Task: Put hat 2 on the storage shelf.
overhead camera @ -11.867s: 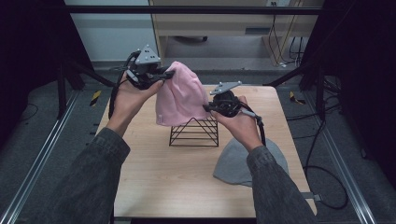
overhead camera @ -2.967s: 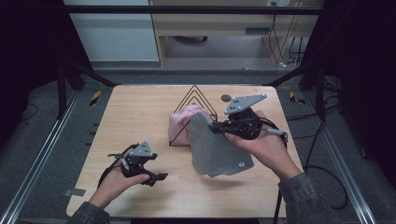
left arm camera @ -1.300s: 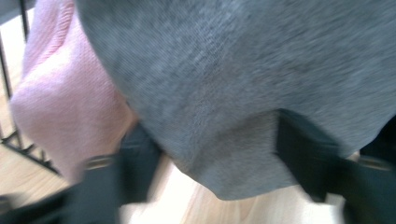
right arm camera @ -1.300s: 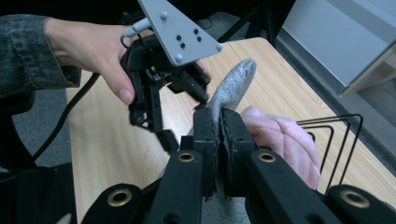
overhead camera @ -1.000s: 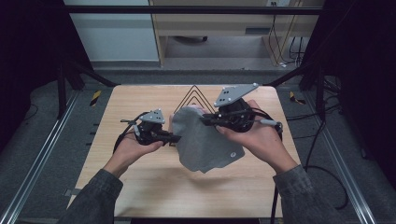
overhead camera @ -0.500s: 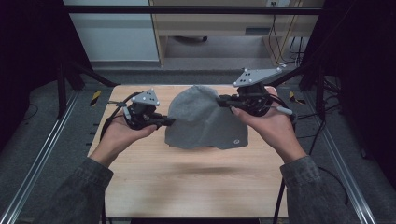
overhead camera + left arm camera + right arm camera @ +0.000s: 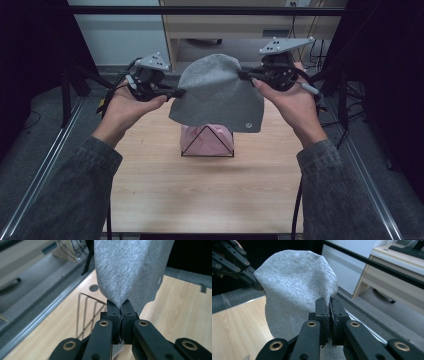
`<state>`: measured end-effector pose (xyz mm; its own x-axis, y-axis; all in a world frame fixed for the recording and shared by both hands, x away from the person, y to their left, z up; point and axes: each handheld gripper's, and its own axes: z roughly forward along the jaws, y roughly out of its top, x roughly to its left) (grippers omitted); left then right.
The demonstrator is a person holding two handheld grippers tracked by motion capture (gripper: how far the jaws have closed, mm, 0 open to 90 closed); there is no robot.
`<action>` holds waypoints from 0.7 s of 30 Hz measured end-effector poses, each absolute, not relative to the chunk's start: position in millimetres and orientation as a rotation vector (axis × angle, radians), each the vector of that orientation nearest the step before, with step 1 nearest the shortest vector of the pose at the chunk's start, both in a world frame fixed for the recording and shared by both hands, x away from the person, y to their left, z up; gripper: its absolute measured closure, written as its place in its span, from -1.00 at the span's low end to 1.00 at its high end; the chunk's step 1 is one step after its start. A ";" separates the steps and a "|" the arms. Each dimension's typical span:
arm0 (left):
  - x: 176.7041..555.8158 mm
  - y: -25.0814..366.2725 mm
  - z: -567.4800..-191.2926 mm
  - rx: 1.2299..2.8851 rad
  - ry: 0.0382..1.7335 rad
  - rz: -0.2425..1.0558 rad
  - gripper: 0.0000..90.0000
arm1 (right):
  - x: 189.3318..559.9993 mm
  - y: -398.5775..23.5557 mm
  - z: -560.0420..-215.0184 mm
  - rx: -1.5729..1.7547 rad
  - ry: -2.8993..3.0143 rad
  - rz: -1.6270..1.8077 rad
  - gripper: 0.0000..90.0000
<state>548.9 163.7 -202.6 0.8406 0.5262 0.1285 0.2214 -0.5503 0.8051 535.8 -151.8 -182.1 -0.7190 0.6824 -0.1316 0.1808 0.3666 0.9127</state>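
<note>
A grey beanie (image 7: 218, 95) hangs spread in the air between my two grippers, above the wire rack. My left gripper (image 7: 179, 92) is shut on its left edge, the cloth pinched between the pads (image 7: 119, 307). My right gripper (image 7: 241, 74) is shut on its right edge, again with fabric nipped between the pads (image 7: 329, 305). The grey beanie (image 7: 297, 290) fills much of the right gripper view, with the left gripper (image 7: 258, 286) at its far side. Below it a pink beanie (image 7: 206, 139) lies draped over a black wire rack (image 7: 207, 147) on the wooden table (image 7: 200, 190).
The wire rack (image 7: 87, 312) stands mid-table under the raised hat. Metal frame rails run along both table sides (image 7: 45, 165). A cabinet and cables stand beyond the far edge (image 7: 220, 35). Bare wood lies in front of the rack.
Both hands have lifted the grey beanie from near the tabletop up and toward the far side, spreading it above the rack. The pink beanie on the rack has come into sight beneath it.
</note>
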 end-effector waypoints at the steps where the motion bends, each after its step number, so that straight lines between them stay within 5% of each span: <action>1: 551.9 163.2 -199.7 2.152 0.545 0.464 0.96 | 539.3 -152.3 -180.4 0.748 2.128 1.336 0.92; 21: 596.2 164.4 -220.7 2.085 0.644 0.630 0.96 | 604.4 -132.1 -202.6 0.788 2.093 1.249 0.91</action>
<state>596.2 164.4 -220.7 0.7411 0.6404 0.2016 0.2164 -0.5121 0.8312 604.4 -132.1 -202.6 -0.6625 0.7290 -0.1723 0.1944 0.3894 0.9003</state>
